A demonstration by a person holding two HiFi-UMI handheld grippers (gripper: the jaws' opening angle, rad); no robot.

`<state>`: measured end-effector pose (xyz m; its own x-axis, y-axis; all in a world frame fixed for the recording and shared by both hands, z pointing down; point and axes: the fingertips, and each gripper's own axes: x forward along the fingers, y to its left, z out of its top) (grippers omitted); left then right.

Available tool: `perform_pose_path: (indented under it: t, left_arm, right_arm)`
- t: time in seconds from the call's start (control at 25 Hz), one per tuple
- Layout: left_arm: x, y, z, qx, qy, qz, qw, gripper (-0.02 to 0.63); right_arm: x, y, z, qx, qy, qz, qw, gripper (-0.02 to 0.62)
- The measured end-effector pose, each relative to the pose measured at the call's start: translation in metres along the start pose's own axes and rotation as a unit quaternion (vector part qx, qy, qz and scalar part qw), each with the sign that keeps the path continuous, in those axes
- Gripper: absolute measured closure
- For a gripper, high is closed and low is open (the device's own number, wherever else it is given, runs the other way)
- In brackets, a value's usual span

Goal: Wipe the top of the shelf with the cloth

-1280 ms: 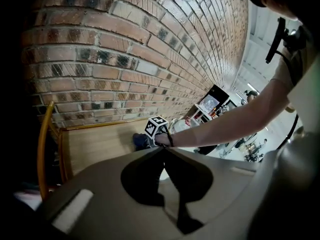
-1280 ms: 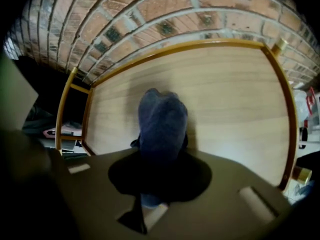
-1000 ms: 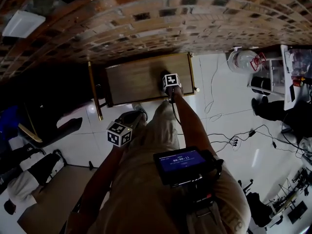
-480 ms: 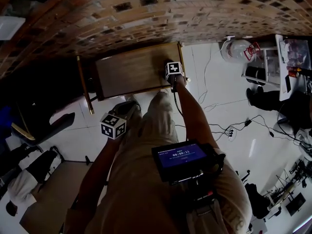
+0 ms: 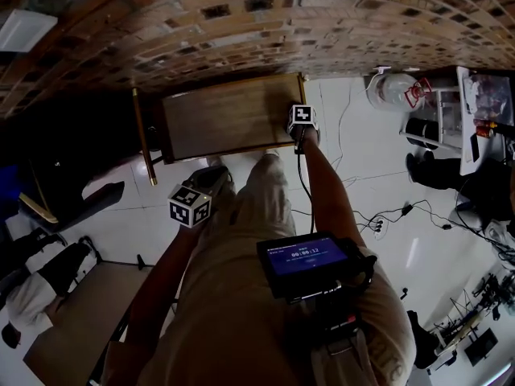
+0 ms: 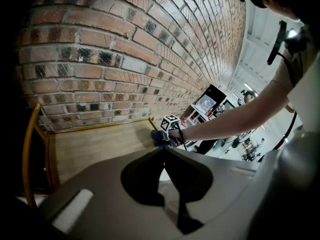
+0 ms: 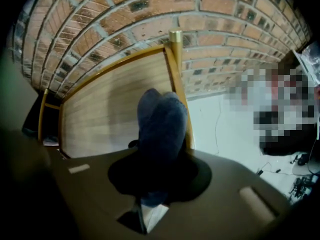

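Presently the cloth (image 7: 160,126), dark blue and bunched into a thick roll, is pinched between the jaws of the right gripper (image 5: 301,124), which close on its lower end while the rest stands out ahead of them. It lies at the right-hand end of the shelf top (image 5: 225,119), against the near right corner, with its far end reaching the gold side rail (image 7: 176,99). In the left gripper view the cloth shows as a dark lump directly under the marker cube, touching the wood.

Shelf top: pale wood grain, rectangular, edged by a thin gold frame with a round gold post (image 7: 175,36) at the far right corner. Its back edge stands against a brick wall (image 5: 241,22).

Left gripper (image 5: 211,185): held off the shelf, in front of it and lower, beside the person's leg. Its jaws are pressed together at the tips with nothing between them.

Surroundings: white tiled floor (image 5: 362,175) to the right of the shelf, with cables (image 5: 378,219) trailing across it. A small lit screen (image 5: 306,260) is mounted at the person's chest
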<state>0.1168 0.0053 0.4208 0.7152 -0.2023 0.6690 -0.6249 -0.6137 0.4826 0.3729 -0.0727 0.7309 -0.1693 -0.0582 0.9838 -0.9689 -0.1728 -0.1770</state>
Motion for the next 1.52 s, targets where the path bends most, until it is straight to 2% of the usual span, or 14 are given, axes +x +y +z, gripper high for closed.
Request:
perform_pose_path:
  t: [0.28,0.44,0.6,0.8,1.0,1.12,1.36,1.52]
  left_arm:
    - [-0.021,0.019,-0.004,-0.010,-0.013,0.008,0.9998,0.604]
    - [-0.039,0.040,-0.012,-0.025,-0.021,0.014,0.9994,0.604]
    - [-0.058,0.064,-0.027,-0.034,-0.022,0.017,0.9990,0.604]
    - [-0.088,0.094,-0.040,-0.040,-0.025,0.021,0.9987,0.604]
    - [-0.125,0.125,-0.055,-0.043,-0.025,0.028,0.9984,0.604]
    - [-0.147,0.145,-0.067,-0.052,-0.028,0.036,0.9976,0.604]
    - [-0.172,0.172,-0.092,-0.072,-0.024,0.045,0.9961,0.604]
    - [-0.182,0.181,-0.097,-0.080,-0.032,0.049,0.9950,0.604]
  right_arm:
    - [-0.007,-0.012,-0.009,0.003,0.010,-0.028,1.000,0.512]
    - [-0.019,0.009,-0.012,0.011,0.008,-0.027,1.000,0.512]
    - [-0.005,0.081,-0.018,-0.028,0.008,0.002,1.000,0.512]
    - [0.016,0.210,-0.028,-0.091,0.002,0.055,0.994,0.512]
    - [0.027,0.340,-0.049,-0.133,0.015,0.130,0.982,0.512]
    - [0.035,0.404,-0.070,-0.166,0.036,0.157,0.973,0.512]
    - [0.047,0.485,-0.101,-0.194,0.074,0.198,0.958,0.512]
    - [0.056,0.513,-0.109,-0.218,0.087,0.196,0.952,0.512]
